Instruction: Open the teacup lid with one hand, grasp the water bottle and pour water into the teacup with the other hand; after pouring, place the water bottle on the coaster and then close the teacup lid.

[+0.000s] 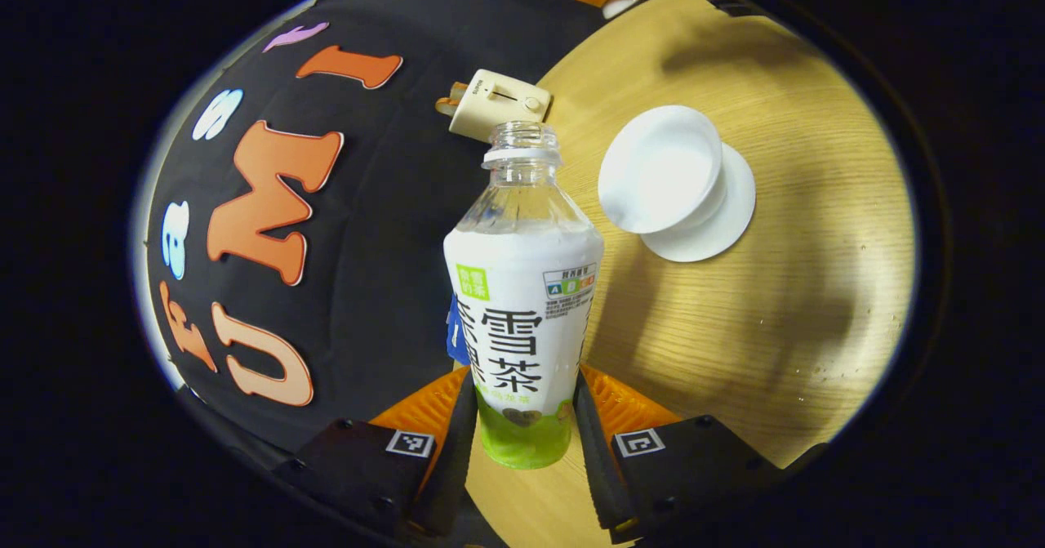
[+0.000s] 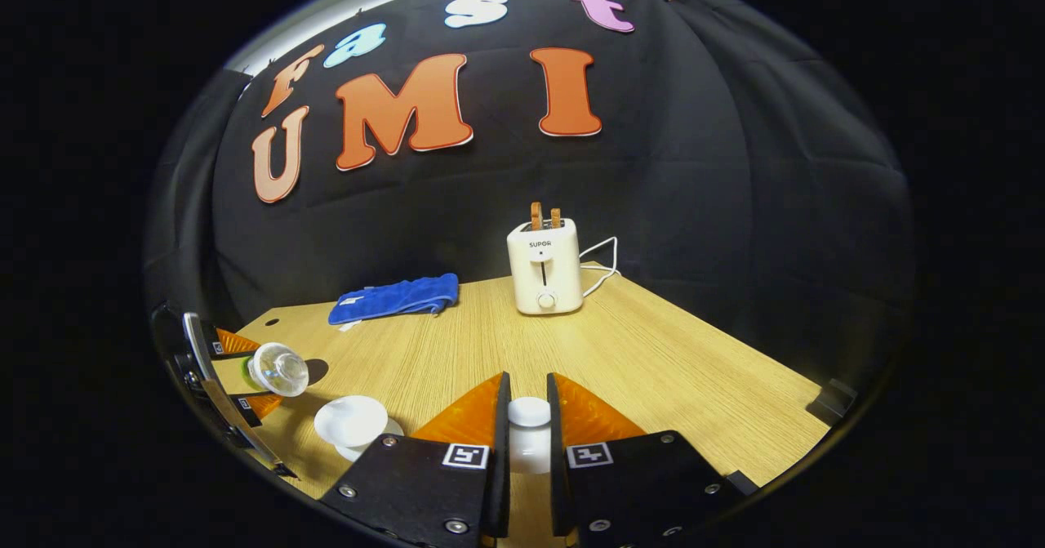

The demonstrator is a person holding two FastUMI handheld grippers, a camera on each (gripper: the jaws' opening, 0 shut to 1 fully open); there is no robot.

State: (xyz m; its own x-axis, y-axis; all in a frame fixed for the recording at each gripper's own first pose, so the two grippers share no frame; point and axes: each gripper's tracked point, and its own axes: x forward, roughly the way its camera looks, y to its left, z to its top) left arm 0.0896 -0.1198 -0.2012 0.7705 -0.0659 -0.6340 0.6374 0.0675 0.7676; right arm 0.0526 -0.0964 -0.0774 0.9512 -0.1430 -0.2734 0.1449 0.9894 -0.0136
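The water bottle (image 1: 522, 303) is clamped in the left gripper (image 1: 524, 425), tilted near the open teacup (image 1: 663, 168). The teacup lid (image 2: 529, 412) is pinched by the right gripper (image 2: 523, 417). Behind, a toaster (image 2: 545, 274) and blue cloth (image 2: 396, 296) are seen on the wooden table (image 2: 669, 368).

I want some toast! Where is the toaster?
In the right gripper view, the cream plastic toaster stands at the wooden table's far edge, right of the blue cloth.
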